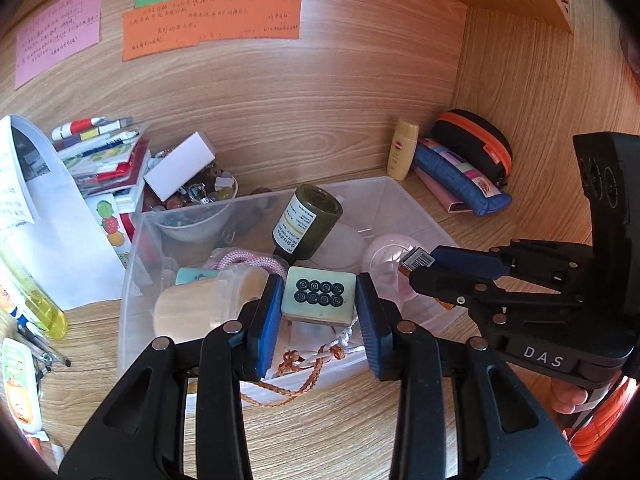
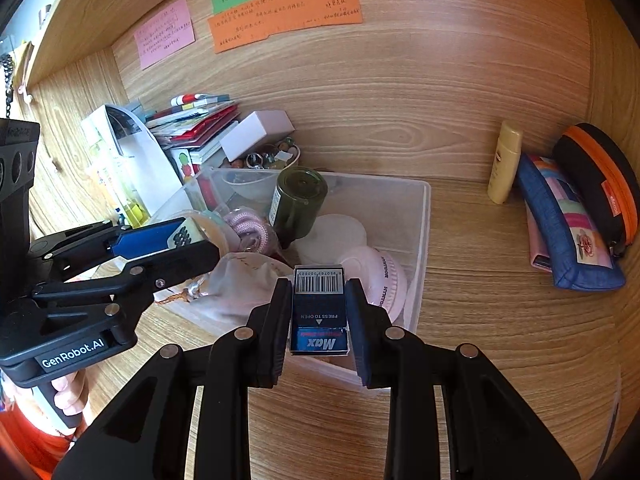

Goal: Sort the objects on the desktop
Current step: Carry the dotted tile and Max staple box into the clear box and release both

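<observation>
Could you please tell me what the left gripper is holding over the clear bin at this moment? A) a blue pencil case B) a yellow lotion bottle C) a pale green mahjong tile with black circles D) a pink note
C: the left gripper has its jaws closed on the mahjong tile, pale green with eight black circles, above the clear bin.

Legible markings: left gripper [image 2: 188, 240] body labelled "GenRobot.AI"; right gripper [image 1: 416, 266] body labelled "DAS". Small dark box [image 2: 319, 312] carries "PRESS TO OPEN", "Max" and a barcode. Pink round case [image 2: 376, 276] reads "HYNTOOR". Handwriting on wall notes [image 2: 280, 16] illegible
</observation>
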A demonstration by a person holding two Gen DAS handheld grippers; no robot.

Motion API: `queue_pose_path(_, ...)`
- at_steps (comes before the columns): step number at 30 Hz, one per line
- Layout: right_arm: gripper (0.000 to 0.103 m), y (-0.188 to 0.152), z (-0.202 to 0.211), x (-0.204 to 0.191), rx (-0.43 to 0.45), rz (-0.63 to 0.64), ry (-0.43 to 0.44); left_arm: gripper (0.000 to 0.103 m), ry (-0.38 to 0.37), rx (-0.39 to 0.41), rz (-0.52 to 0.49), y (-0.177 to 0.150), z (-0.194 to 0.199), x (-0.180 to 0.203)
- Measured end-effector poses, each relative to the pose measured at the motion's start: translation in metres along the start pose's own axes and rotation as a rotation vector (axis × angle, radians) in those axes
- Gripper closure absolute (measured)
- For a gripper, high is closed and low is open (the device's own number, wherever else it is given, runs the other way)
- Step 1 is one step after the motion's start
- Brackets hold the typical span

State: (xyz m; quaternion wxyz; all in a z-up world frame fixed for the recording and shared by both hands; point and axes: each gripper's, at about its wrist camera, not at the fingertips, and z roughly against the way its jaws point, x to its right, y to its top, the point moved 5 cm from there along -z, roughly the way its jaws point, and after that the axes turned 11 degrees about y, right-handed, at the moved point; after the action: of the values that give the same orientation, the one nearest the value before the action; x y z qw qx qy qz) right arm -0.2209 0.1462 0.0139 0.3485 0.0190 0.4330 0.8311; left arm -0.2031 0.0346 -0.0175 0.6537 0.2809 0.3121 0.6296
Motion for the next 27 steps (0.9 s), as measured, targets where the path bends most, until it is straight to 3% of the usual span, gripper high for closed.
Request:
queue_pose_path(13,0.078,0.001,-0.012,0.002,-0.023,0.032,-0.031,0.067,0.007,-0.026,-0.014,-0.005,-0.011,0.002)
queue_pose_path(18,0.078,0.001,-0.009,-0.001,-0.023,0.049,-0.034,0.059,-0.007,-0.016,-0.002,-0.003,-0.004,0.001)
queue_pose_path(22,0.069,0.002,-0.005,-0.004,-0.01,0.054,-0.042,0.052,-0.004,0.008,-0.008,-0.001,0.005,0.003)
queue_pose_path(27,0.067,0.002,0.004,-0.006,0.01,0.055,-0.049,0.05,0.002,0.026,-0.013,0.0,0.014,0.003)
